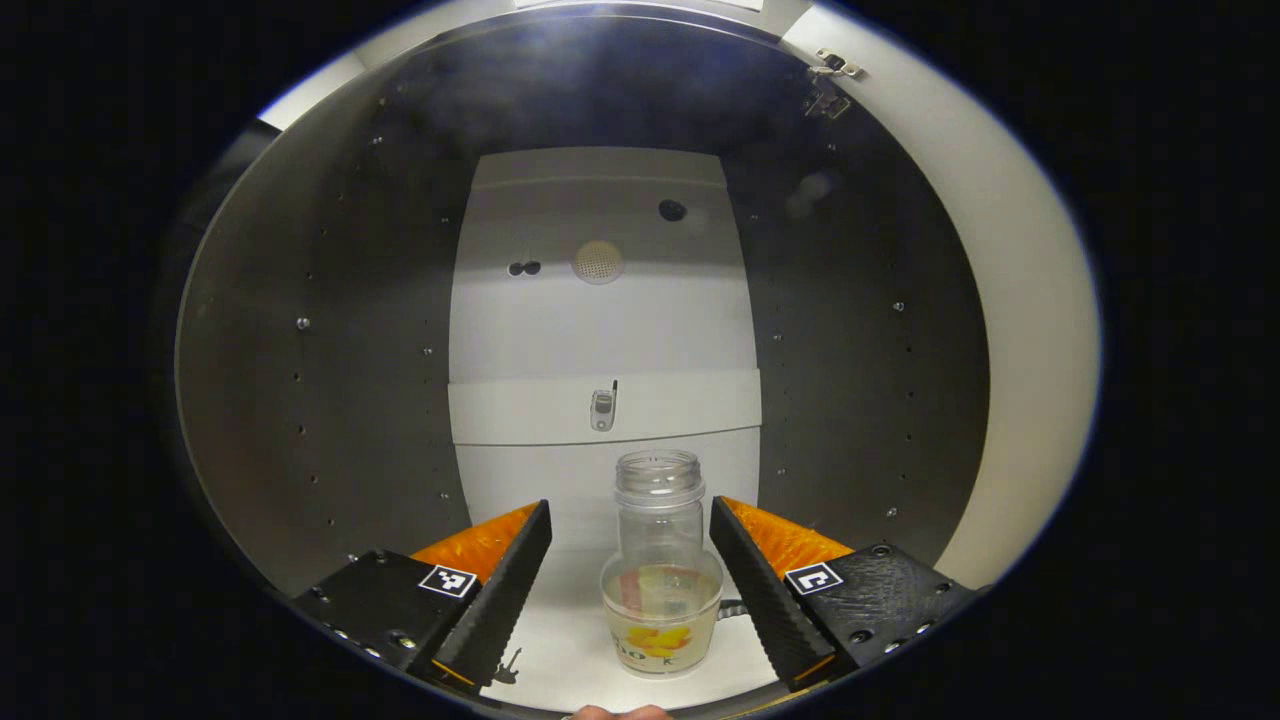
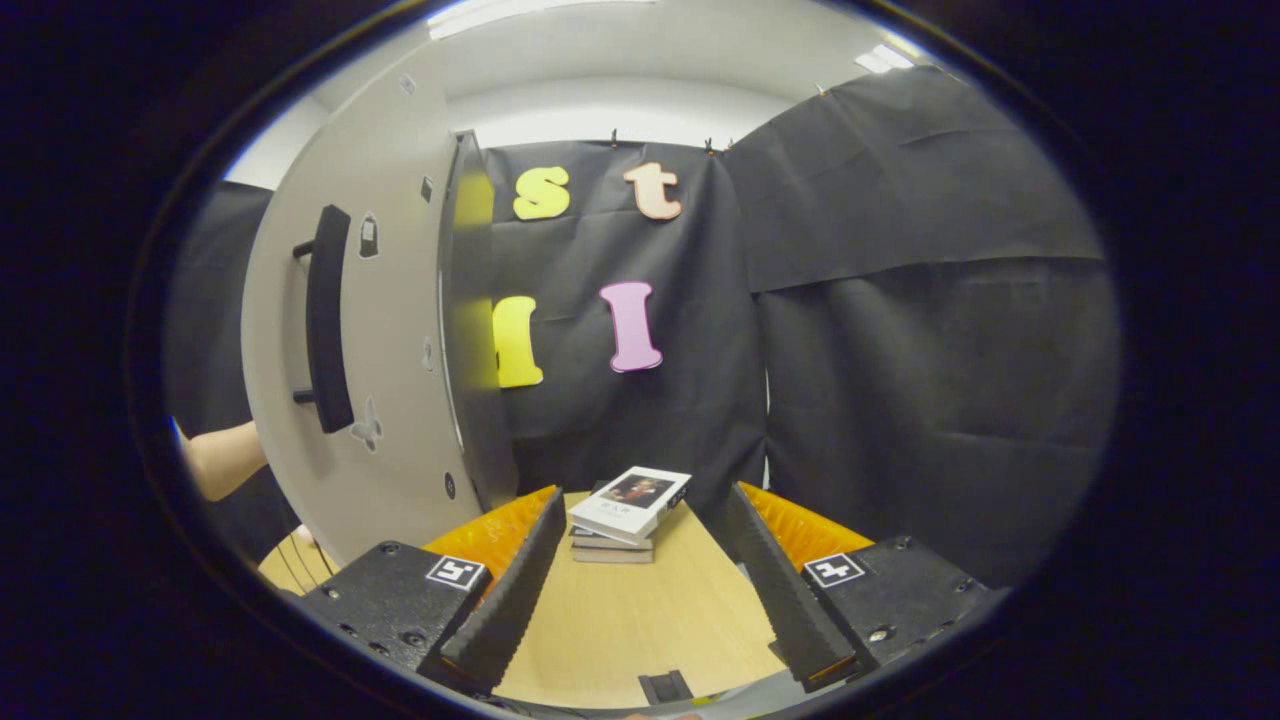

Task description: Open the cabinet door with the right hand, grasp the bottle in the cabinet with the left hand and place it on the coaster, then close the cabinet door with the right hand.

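In the left gripper view I look into the open cabinet [image 1: 330, 380], dark-walled with a white floor. A clear bottle [image 1: 660, 570] without a cap, holding a little pale liquid, stands upright on that floor. My left gripper [image 1: 632, 580] is open, one finger on each side of the bottle with a gap on both sides. In the right gripper view the white cabinet door [image 2: 390, 340] stands swung open at the left, its dark bar handle [image 2: 327, 318] facing me. My right gripper [image 2: 640, 580] is open above the wooden table [image 2: 640, 620], holding nothing, to the right of the door.
A small stack of books [image 2: 628, 512] lies on the table ahead of the right gripper. A person's forearm [image 2: 222, 458] shows left of the door. Black cloth walls close the booth behind. A small dark object [image 2: 665, 686] sits at the table's near edge.
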{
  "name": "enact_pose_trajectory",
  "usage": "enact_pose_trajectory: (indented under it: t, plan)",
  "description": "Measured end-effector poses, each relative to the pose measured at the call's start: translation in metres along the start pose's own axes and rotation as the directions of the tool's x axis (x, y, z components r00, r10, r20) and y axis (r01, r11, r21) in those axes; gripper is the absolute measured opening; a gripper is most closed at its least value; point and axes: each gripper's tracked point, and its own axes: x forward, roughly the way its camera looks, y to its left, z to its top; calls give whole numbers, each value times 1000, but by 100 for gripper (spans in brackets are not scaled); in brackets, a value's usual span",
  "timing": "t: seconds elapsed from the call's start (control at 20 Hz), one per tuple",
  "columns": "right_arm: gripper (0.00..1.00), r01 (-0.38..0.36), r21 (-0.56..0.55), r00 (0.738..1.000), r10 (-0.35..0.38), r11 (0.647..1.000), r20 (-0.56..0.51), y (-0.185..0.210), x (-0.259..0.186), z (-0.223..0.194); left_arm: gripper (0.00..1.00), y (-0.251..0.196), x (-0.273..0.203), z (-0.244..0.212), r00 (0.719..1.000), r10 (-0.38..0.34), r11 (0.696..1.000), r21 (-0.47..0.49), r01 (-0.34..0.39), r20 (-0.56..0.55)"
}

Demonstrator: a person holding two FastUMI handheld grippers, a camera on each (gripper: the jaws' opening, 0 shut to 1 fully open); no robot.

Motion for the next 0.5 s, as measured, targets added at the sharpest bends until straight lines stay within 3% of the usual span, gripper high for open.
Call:
enact_pose_trajectory:
  t: [0.2, 0.25, 0.3, 0.35, 0.4, 0.5]
  plan:
    - [98, -4, 3, 1000, 4, 1000, -7, 1, 0, -2, 82, -5, 3, 2, 1000, -22, 1000, 2, 22, 12]
    - [98, -9, 7, 1000, 9, 1000, -10, 3, 0, -3, 60, -6, 4, 3, 1000, -27, 1000, 3, 27, 14]
    - [98, -15, 11, 1000, 15, 1000, -9, 5, -1, -3, 50, -7, 0, 3, 999, -30, 1000, 1, 30, 9]
    - [100, -21, 13, 1000, 21, 1000, -9, 6, 0, -2, 58, -8, 1, 3, 999, -39, 999, -5, 39, 8]
    - [100, -25, 14, 1000, 25, 1000, -6, 7, 0, -1, 47, -6, -2, 4, 999, -33, 999, -13, 33, 9]
    - [98, -38, 17, 999, 38, 999, 5, 10, 2, 1, 43, -4, -13, 9, 999, -36, 999, -28, 36, 20]
